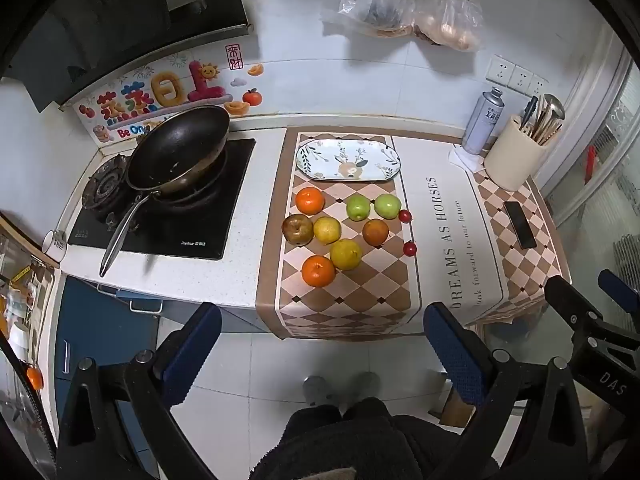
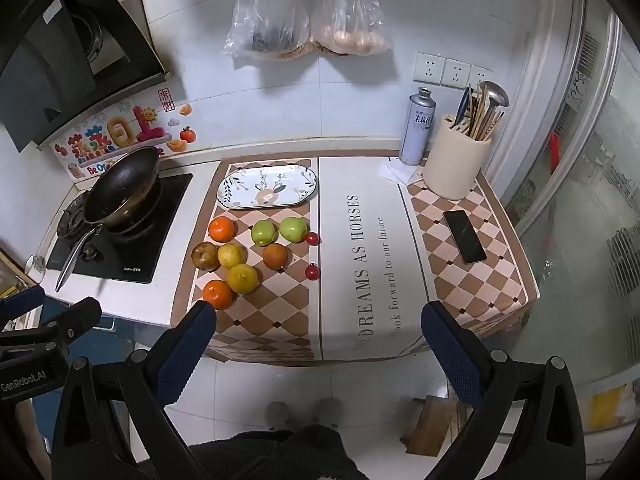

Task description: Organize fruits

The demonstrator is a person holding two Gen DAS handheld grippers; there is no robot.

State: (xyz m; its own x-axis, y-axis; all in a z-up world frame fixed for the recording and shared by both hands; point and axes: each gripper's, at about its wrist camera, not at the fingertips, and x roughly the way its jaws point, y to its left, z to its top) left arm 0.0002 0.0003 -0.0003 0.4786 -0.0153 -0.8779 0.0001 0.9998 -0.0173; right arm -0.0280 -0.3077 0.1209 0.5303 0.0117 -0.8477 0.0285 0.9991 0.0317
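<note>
Checkered brown-and-cream cloth (image 1: 348, 300) covers the counter and hangs over its front edge, printed with "DREAMS AS HORSES". Beside it on the stove (image 1: 160, 216) sits a black frying pan (image 1: 178, 152) with only dark residue inside. At the far end of the cloth lies an oval patterned plate (image 1: 348, 160) with nothing on it. A cream utensil holder (image 2: 454, 168) at the right rear is stuffed with chopsticks and a ladle, a grey spray can (image 2: 418, 128) just beside it, and a dark phone (image 2: 466, 236) lying flat nearer the edge. Two clear plastic bags (image 2: 304, 24) hang on the wall, one holding something dark, the other pale round items. All the fruit rests on the cloth in front of the plate: two oranges (image 1: 310, 200), two green apples (image 1: 358, 207), a brownish fruit (image 1: 298, 229), two yellow fruits (image 1: 346, 254), a darker orange fruit (image 1: 375, 232) and two cherry tomatoes (image 1: 405, 216). The left gripper (image 1: 320, 344) and the right gripper (image 2: 320, 344) both hover in front of the counter, fingers spread wide and holding nothing.
</note>
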